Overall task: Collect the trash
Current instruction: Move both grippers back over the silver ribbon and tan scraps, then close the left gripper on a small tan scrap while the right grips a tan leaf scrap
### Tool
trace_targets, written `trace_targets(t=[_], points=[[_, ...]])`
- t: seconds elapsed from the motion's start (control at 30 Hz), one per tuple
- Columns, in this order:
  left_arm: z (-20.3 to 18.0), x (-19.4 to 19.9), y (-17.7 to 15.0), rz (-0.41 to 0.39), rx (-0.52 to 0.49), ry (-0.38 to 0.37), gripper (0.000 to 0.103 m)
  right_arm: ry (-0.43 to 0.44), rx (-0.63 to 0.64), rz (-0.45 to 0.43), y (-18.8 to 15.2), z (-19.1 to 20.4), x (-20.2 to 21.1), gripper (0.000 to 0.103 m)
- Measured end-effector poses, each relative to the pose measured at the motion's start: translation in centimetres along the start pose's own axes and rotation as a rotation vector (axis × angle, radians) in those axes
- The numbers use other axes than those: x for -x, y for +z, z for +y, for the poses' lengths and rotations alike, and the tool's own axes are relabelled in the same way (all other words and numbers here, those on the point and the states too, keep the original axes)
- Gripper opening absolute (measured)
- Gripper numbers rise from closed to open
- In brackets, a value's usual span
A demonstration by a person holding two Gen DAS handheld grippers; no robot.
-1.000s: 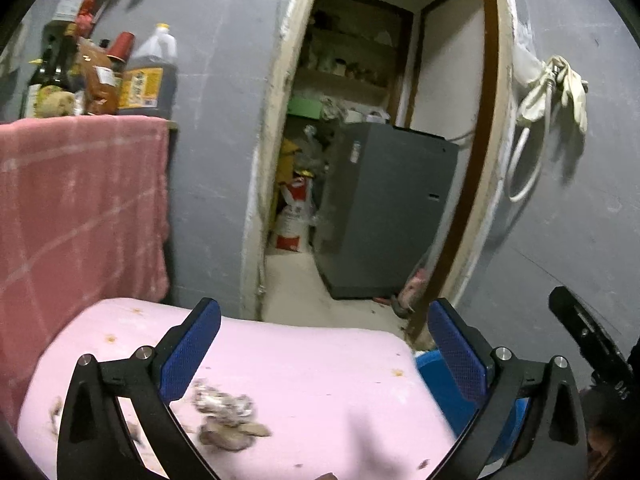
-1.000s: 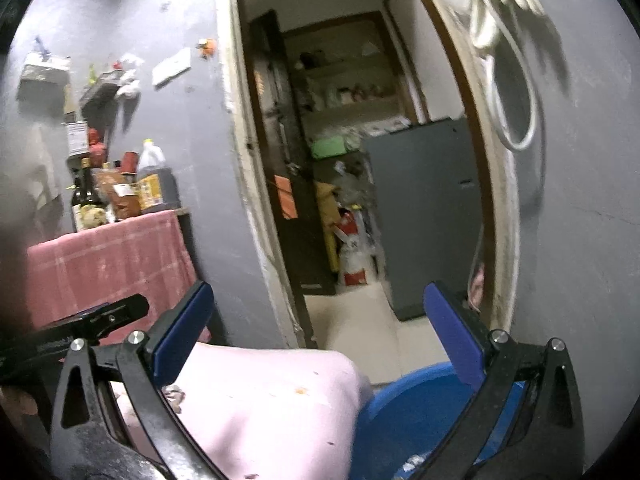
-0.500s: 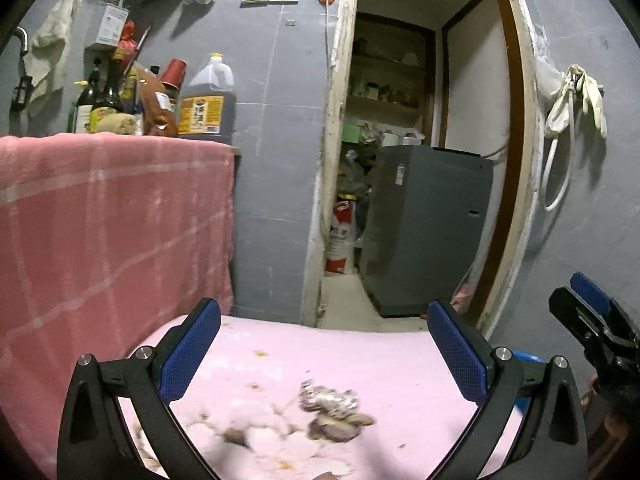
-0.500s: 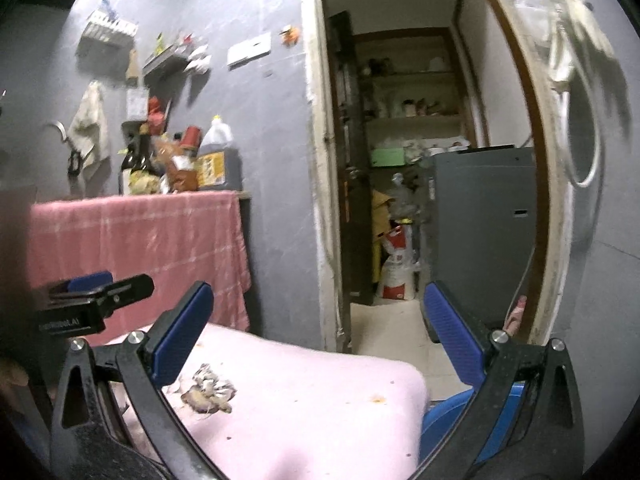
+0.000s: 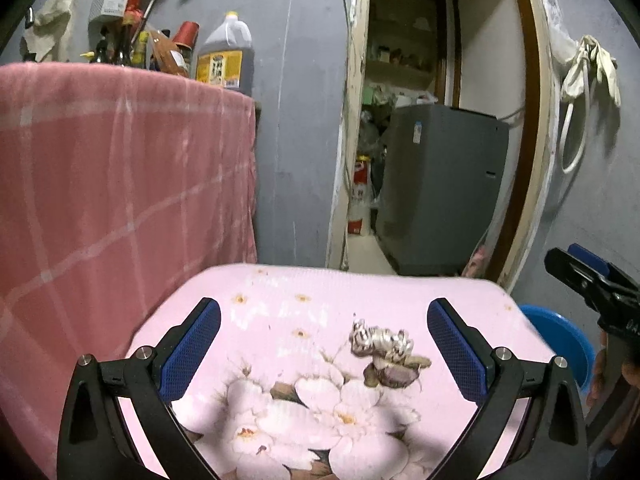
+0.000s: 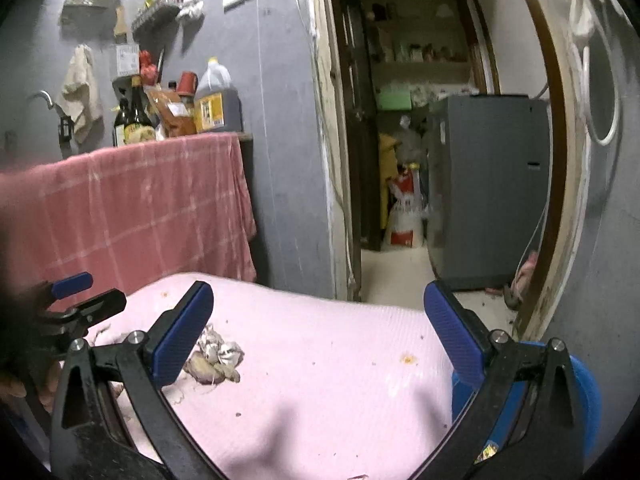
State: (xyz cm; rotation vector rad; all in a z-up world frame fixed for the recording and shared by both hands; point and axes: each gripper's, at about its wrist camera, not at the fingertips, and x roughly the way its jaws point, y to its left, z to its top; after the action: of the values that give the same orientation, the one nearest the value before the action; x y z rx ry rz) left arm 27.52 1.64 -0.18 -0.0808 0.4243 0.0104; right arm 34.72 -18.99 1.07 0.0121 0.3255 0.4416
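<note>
On the pink floral tabletop [image 5: 280, 320] sits a crumpled trash wad [image 5: 386, 350], both the left hand-held gripper [image 5: 324, 350] and right hand-held gripper [image 6: 320, 332] spread wide, holding nothing.

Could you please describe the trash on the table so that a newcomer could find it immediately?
Start at the pink flowered tablecloth in front of the doorway. Near its middle, between the open left gripper fingers, lies a crumpled silvery wrapper touching a brownish scrap. Unlike the flat printed flowers around it, this clump stands up from the cloth.
</note>
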Motion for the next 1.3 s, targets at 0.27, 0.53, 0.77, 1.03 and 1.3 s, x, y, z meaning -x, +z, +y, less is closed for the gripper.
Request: trace_targets(t=[0.27,0.53,0.77,1.03,1.3], points=[[-0.8,-2.0,-1.4,0.112,-0.048,-0.028,0.101,0.009,0.042,0.121,-1.0,1.3,-2.4,0.096],[-1.7,-3.6,-2.5,0.214,-0.081,-0.091,0.076,0.033,0.028,0.223,-1.9,0.8,-4.0,0.073],[-2.6,-5.6,-3.3,0.354,-0.111,-0.118,0.049,0.078,0.024,0.328,-2.2,0.8,-6.0,0.052],[-2.5,-7.1,-3.6,0.439,-0.115,-0.146,0.037,0.163,0.059,0.450,-3.3,2.3,-7.9,0.039],[-2.3,-8.2,-3.2,0.466,-0.138,-0.183,0.027,0.241,0.099,0.525,-4.1,4.2,-9.2,0.034]])
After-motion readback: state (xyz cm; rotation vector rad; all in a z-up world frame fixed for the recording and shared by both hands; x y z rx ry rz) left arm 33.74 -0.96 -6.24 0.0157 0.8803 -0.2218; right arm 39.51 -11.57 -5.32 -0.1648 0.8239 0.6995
